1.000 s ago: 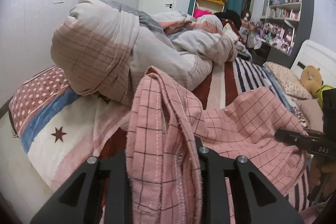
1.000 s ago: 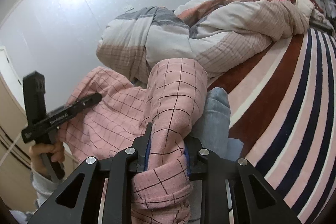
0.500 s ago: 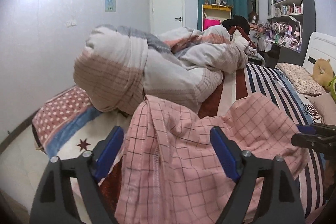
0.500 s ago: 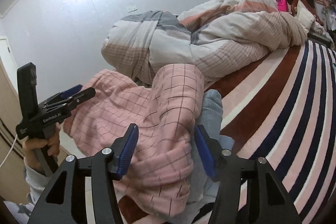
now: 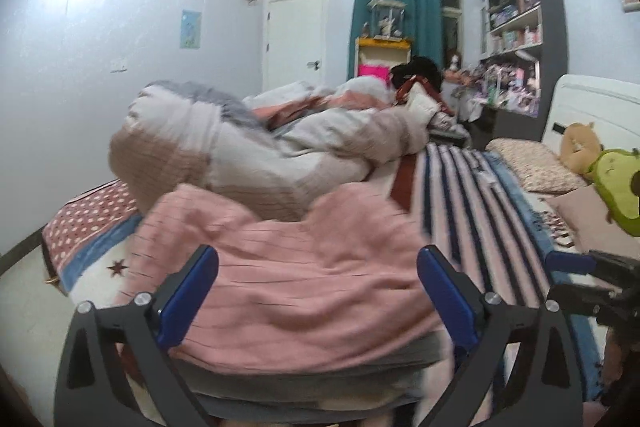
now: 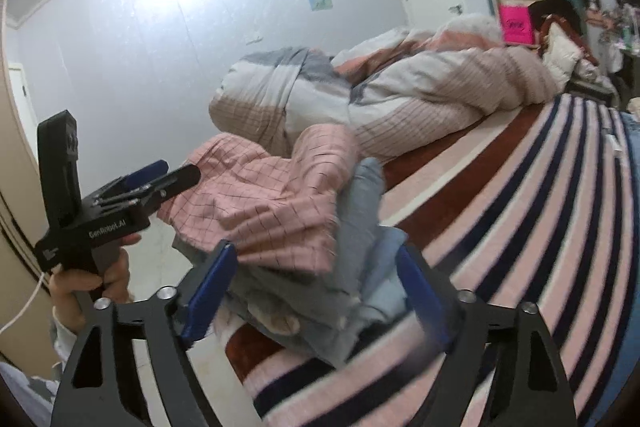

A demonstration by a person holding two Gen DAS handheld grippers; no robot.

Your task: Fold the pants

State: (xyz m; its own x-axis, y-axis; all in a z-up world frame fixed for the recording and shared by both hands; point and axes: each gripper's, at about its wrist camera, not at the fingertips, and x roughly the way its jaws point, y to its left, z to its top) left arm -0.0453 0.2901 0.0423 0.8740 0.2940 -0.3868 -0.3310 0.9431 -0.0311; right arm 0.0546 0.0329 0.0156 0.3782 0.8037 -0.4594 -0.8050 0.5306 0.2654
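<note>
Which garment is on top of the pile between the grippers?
The pink checked pants. They lie over the grey-blue folded clothes beneath, which only show at the pile's near edge and right side.

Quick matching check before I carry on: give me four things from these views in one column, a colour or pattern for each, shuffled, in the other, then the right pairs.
Things:
1. pants
2. curtain
3. bed sheet
4. plush toy

Colour or pattern:
A. teal
B. green
C. pink with a dark check
D. striped pink, white, navy and rust

Pairs: 1-C, 2-A, 3-D, 4-B
</note>
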